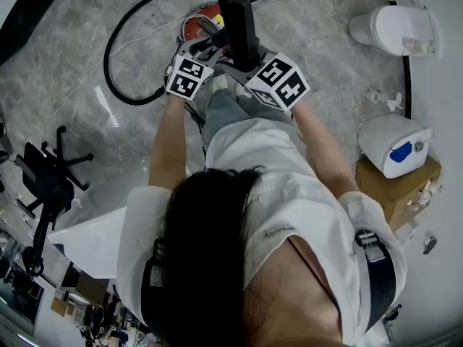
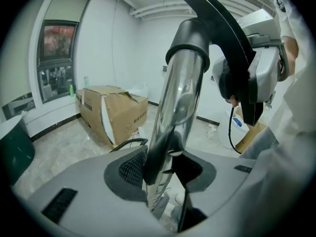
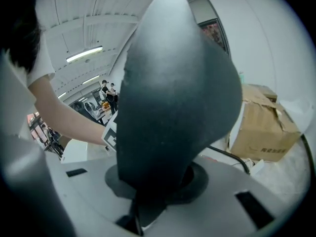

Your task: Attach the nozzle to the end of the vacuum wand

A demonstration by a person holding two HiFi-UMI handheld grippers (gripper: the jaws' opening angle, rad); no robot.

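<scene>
In the left gripper view a shiny chrome vacuum wand (image 2: 178, 107) with a black collar (image 2: 190, 39) at its top stands up between the jaws of my left gripper (image 2: 165, 181), which is shut on it. My right gripper (image 3: 148, 201) is shut on the black nozzle (image 3: 173, 98), whose wide body fills the right gripper view. From the head view, both grippers are close together in front of the person: the left gripper (image 1: 205, 48) at the wand and the right gripper (image 1: 242, 58) under the upright nozzle (image 1: 239, 24). Where nozzle and wand meet is hidden.
The red vacuum body (image 1: 197, 22) and its looping black hose (image 1: 116, 63) lie on the marble floor ahead. White appliances (image 1: 394, 27) (image 1: 394, 143) and a cardboard box (image 1: 394, 186) are on the right, and a black chair base (image 1: 51, 168) on the left. Another box (image 2: 111, 110) stands by the wall.
</scene>
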